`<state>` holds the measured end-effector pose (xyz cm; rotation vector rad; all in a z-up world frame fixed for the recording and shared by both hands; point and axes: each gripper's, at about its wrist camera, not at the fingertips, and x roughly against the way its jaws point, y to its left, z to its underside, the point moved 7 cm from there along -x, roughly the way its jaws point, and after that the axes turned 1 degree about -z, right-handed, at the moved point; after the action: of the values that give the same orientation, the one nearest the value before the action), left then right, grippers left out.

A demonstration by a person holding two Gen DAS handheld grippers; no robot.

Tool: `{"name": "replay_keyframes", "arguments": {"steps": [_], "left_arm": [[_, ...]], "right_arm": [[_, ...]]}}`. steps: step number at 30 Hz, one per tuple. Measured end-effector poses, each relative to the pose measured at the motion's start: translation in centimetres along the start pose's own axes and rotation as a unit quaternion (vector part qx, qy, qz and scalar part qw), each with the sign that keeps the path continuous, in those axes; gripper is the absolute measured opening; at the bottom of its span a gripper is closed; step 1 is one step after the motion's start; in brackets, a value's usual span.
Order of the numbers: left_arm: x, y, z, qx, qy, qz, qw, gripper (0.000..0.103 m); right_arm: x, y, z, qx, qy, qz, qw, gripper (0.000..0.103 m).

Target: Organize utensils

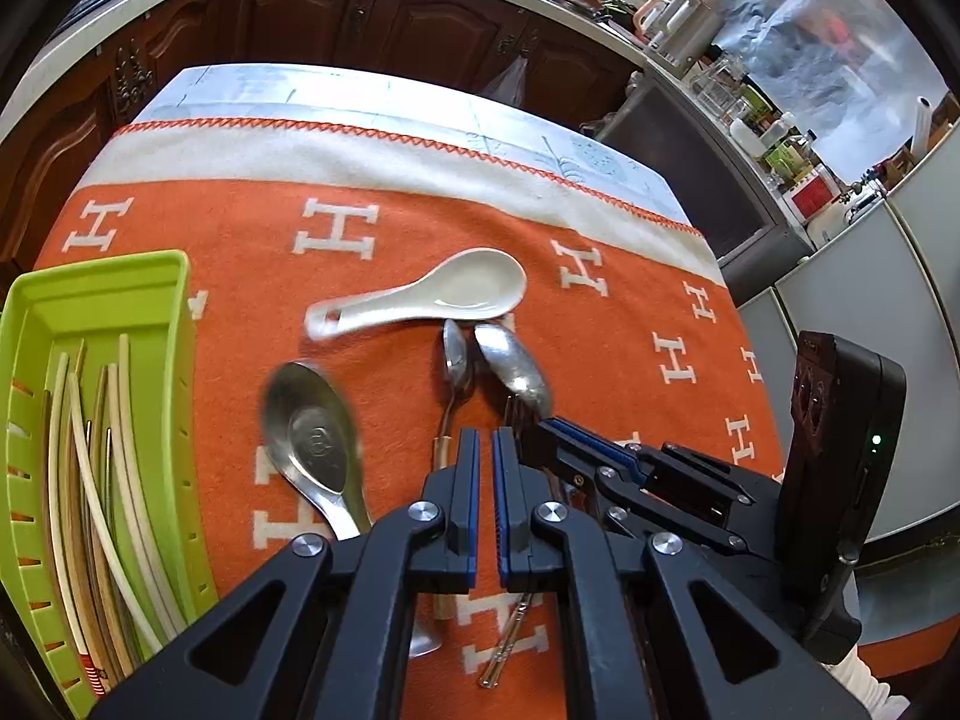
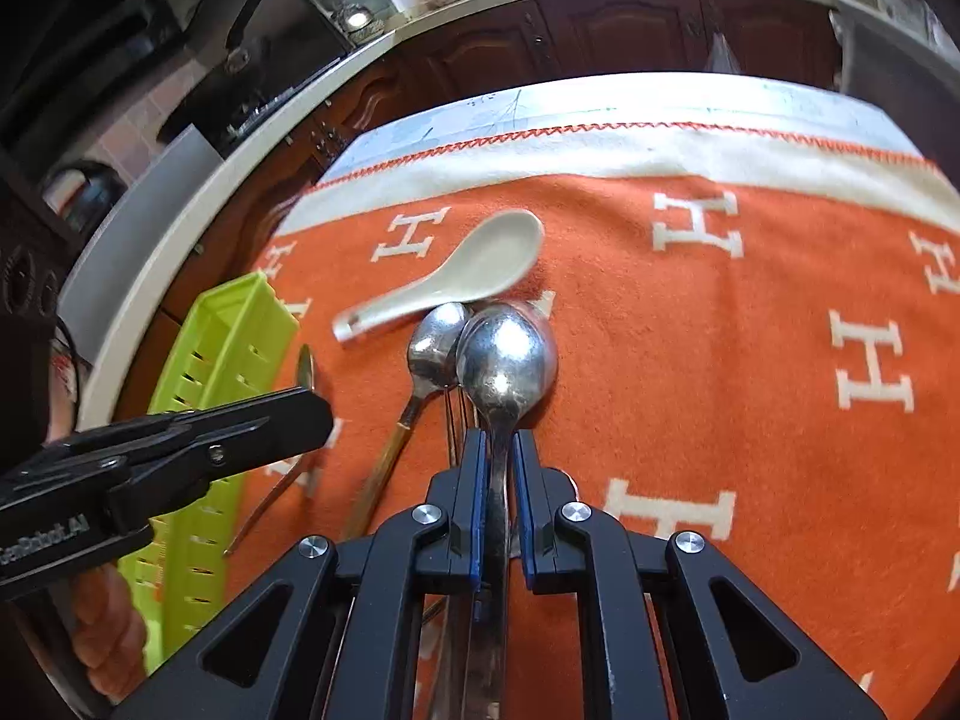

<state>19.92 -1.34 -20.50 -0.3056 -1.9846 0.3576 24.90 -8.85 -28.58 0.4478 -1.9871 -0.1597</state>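
In the right wrist view the right gripper (image 2: 497,450) is seen pointing steeply down at the lower centre, its jaws nearly closed around the handle of a large metal spoon (image 2: 507,360), whose bowl lies just above the fingertips; whether the pads actually press the handle cannot be told. A smaller spoon (image 2: 433,348) is seen just left of that bowl, touching it, and a white ceramic spoon (image 2: 456,267) lies above both, on the orange cloth (image 2: 690,360) covering the counter. In the left wrist view the left gripper (image 1: 486,450) is likewise angled downward at the lower centre, its jaws closed with only a thin slit between the blue pads and nothing held. A wide steel spoon (image 1: 312,438) is seen to its left, and the green tray (image 1: 174,360), with chopsticks (image 1: 96,480) lying in it, occupies the lower left of the frame.
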Motion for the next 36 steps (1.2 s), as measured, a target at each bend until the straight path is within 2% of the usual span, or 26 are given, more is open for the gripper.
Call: {"name": "replay_keyframes", "arguments": {"steps": [5,12,20,30,36], "left_arm": [[0.1,0.9,0.1,0.009,0.004,0.0,0.9999,0.002],[0.4,1.7,0.3,0.016,0.007,-0.005,0.9998,0.002],[0.2,2.5,0.8,0.026,0.015,-0.018,0.9994,0.002],[0.3,3.1,0.1,0.03,0.011,-0.043,0.9986,0.004],[0.4,3.5,-1.4,0.027,0.002,-0.053,0.9983,0.005]], "right_arm": [[-0.3,-0.4,-0.2,0.002,-0.003,0.006,1.0,0.01],[0.3,-1.3,-0.2,-0.018,-0.03,-0.002,0.999,0.007],[2.6,-2.6,0.5,-0.056,-0.073,-0.071,0.993,0.007],[5.7,-2.7,1.4,-0.071,-0.108,-0.119,0.984,0.007],[8.0,-2.6,1.8,-0.071,-0.135,-0.142,0.978,0.007]]}}
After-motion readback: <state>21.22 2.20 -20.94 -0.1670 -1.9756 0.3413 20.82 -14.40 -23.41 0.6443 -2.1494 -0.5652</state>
